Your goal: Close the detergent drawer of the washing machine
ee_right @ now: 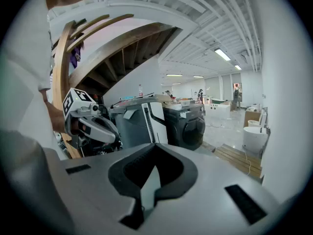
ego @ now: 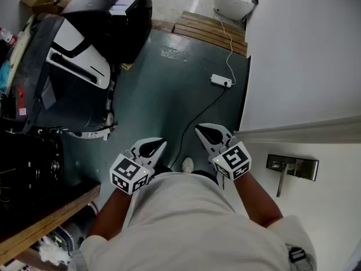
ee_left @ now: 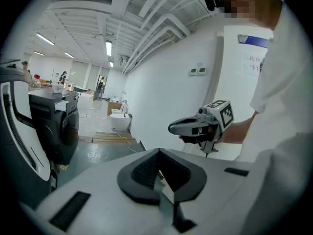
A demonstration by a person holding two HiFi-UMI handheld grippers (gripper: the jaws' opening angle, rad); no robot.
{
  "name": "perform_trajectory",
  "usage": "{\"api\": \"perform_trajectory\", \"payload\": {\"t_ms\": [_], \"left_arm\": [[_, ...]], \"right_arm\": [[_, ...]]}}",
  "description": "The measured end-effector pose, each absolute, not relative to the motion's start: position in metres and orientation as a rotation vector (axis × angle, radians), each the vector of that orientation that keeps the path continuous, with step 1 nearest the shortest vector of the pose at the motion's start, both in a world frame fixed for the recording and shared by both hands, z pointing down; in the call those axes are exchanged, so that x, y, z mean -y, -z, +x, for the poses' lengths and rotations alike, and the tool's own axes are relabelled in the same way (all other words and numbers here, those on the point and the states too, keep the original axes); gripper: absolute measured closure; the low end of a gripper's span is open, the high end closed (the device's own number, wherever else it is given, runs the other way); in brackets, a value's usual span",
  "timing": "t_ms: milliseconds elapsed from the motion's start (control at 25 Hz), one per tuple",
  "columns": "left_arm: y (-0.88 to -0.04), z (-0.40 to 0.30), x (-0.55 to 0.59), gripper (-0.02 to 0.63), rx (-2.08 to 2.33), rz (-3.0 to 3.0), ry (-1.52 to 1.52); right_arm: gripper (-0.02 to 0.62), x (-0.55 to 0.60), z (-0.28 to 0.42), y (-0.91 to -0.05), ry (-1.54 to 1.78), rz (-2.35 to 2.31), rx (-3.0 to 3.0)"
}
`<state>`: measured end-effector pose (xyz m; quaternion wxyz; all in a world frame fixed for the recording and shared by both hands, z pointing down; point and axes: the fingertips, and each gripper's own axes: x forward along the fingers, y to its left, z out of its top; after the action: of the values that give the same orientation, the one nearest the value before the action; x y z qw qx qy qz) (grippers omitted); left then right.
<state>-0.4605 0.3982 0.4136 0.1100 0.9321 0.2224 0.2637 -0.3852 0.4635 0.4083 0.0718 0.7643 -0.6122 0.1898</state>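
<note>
Two washing machines stand at the left of the head view: a grey one with white panels (ego: 67, 66) and a black one (ego: 115, 21) behind it. I cannot make out a detergent drawer on either. My left gripper (ego: 161, 144) and right gripper (ego: 199, 130) hang close to the person's body over the dark floor, well apart from the machines, both shut and empty. In the left gripper view the jaws (ee_left: 159, 155) meet, and the right gripper (ee_left: 188, 127) floats ahead. In the right gripper view the jaws (ee_right: 155, 148) meet; the left gripper (ee_right: 93, 126) and the machines (ee_right: 188, 121) show beyond.
A power strip (ego: 221, 81) with its cable lies on the floor ahead. A wooden pallet (ego: 210, 31) and a white basin (ego: 232, 1) sit farther off. A white wall with a metal handle (ego: 293, 167) is at the right; a wooden edge (ego: 45, 222) is at the lower left.
</note>
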Motion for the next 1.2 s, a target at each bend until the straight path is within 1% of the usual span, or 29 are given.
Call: {"api": "perform_trajectory", "payload": {"t_ms": [240, 440, 680, 960, 1040, 1200], "left_arm": [[-0.412, -0.443, -0.438, 0.611, -0.619, 2.729, -0.75], [-0.421, -0.428, -0.433, 0.611, -0.622, 2.703, -0.78], [-0.421, -0.379, -0.387, 0.611, -0.635, 2.714, -0.738], [-0.406, -0.327, -0.317, 0.611, -0.619, 2.725, -0.648], [-0.407, -0.32, -0.296, 0.611, -0.614, 2.721, -0.642], [-0.417, -0.309, -0.262, 0.611, -0.584, 2.71, -0.661]], "right_arm": [[0.592, -0.486, -0.366, -0.415, -0.55, 2.29, 1.861], [0.592, -0.482, -0.35, -0.43, -0.584, 2.287, 1.865], [0.592, -0.455, -0.306, -0.432, -0.636, 2.291, 1.869], [0.588, -0.384, -0.245, -0.419, -0.59, 2.26, 1.831], [0.556, -0.359, -0.231, -0.416, -0.572, 2.266, 1.818], [0.548, -0.316, -0.217, -0.413, -0.558, 2.25, 1.83]]}}
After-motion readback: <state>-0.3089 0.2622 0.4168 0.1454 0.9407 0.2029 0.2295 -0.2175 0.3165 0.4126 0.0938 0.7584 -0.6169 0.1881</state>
